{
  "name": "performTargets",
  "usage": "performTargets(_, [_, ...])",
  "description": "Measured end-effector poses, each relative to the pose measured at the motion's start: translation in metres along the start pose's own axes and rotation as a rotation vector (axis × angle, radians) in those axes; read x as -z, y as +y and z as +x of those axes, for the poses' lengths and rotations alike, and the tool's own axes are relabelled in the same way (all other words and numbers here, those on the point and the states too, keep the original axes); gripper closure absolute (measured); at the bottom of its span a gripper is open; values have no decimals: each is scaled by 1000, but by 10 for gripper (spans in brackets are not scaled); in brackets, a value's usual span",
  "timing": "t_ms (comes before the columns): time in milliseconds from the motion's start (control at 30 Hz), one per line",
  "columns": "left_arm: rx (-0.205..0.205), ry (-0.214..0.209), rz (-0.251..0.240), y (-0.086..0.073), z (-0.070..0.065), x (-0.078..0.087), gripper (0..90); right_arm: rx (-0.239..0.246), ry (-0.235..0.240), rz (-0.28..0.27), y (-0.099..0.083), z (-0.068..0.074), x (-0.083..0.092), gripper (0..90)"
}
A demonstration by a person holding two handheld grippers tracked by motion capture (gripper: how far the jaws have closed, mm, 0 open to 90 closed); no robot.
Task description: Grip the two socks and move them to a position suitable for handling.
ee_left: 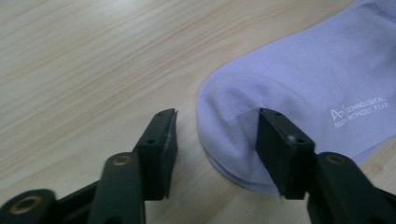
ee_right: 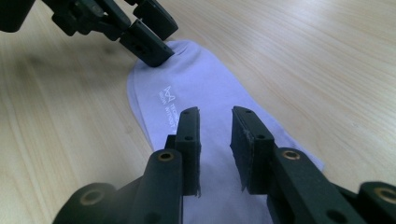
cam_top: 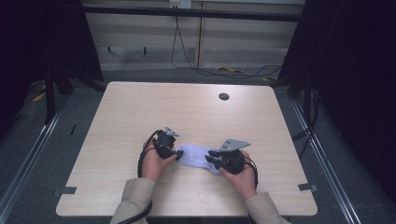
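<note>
Lilac fabric marks the one sock (cam_top: pixel 198 156), lying flat on the pale wood-grain counter (cam_top: pixel 140 116) between two hand-held tools. From the high view, the left tool (cam_top: pixel 179 152) meets the sock's left end and the right tool (cam_top: pixel 211 156) sits over its right end; two hands and two beige sleeves come in from the near edge. One round dark hole shows in the counter toward its far side, grey floor surrounds it, and cables trail along the back wall.

From the left gripper view, the left tool (ee_left: pixel 217 135) has its jaws apart, astride the sock's (ee_left: pixel 308 84) rounded end: one jaw rests on bare wood just beside the cloth, the other on the cloth. White lettering is printed on the fabric.

From the right gripper view, the right tool (ee_right: pixel 215 140) holds its jaws a narrow gap apart above the sock (ee_right: pixel 205 88), with no cloth pinched between them. The left tool (ee_right: pixel 152 35) touches the sock's far end.
</note>
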State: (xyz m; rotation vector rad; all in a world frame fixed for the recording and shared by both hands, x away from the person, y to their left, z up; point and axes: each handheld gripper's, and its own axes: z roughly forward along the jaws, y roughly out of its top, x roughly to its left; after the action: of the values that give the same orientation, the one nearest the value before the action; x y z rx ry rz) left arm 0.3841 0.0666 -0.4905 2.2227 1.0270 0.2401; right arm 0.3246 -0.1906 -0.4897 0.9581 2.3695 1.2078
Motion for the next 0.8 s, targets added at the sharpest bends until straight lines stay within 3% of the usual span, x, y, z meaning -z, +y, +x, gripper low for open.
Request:
performTargets(100, [47,22,-26,-3,8,7,465,3,2,5,1,2,-3,739])
performTargets(233, [68,0,-18,-7,8,3,443,-6,0,6,1,1,-9,739])
performTargets(300, [63,-5,-15,-8,7,1,440,-7,2,5,1,1,-11,739])
performTargets(400, [2,16,-3,-9,3,1,441,-7,3,9,1,3,-16,739])
performTargets(500, [-13,-1,7,-8,0,2,497,-2,13,8,2,7,-20,741])
performTargets(633, [-22,-32,15,-6,-3,2,690,-5,16,7,3,9,-23,755])
performTargets(667, [-14,-65,29,-5,-3,2,742,-4,18,15,3,9,-25,802])
performTargets(733, [-11,-75,33,-5,-3,2,817,-8,27,18,3,9,-27,860])
performTargets(800, [2,-83,37,-5,-4,2,834,-7,26,27,4,10,-28,876])
